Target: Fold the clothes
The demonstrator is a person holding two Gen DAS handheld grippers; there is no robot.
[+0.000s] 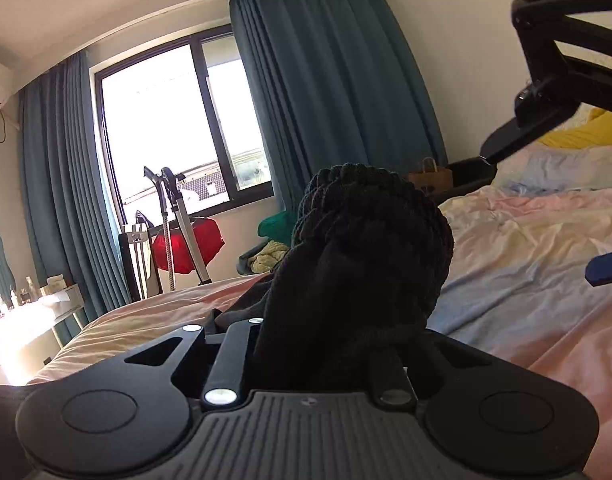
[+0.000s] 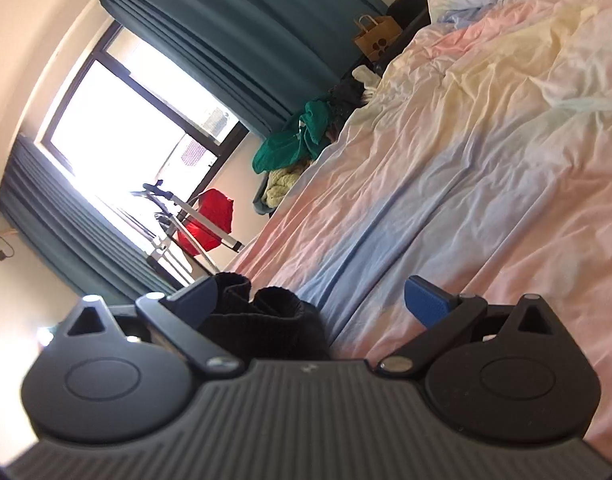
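Observation:
A black knit garment point(image 1: 366, 248) is bunched upright right in front of the left wrist camera. My left gripper point(image 1: 326, 320) is shut on it, and the knit hides the fingertips. The garment hangs over the pastel bed sheet point(image 1: 526, 240). In the right wrist view my right gripper point(image 2: 310, 300) is open, its blue pads point(image 2: 426, 304) wide apart above the sheet point(image 2: 466, 160). A fold of the black garment point(image 2: 266, 320) lies just inside the left finger, not pressed by either pad. One right finger point(image 1: 518, 132) shows at the upper right of the left wrist view.
A pile of green and yellow clothes point(image 2: 290, 148) sits beside the bed's far edge. Behind it are a paper bag point(image 2: 376, 36), teal curtains point(image 1: 326, 92) and a window. A red cloth on a stand point(image 1: 186, 244) and a dressing table point(image 1: 34, 312) stand at the left. Pillows point(image 1: 566, 160) lie at the bed's head.

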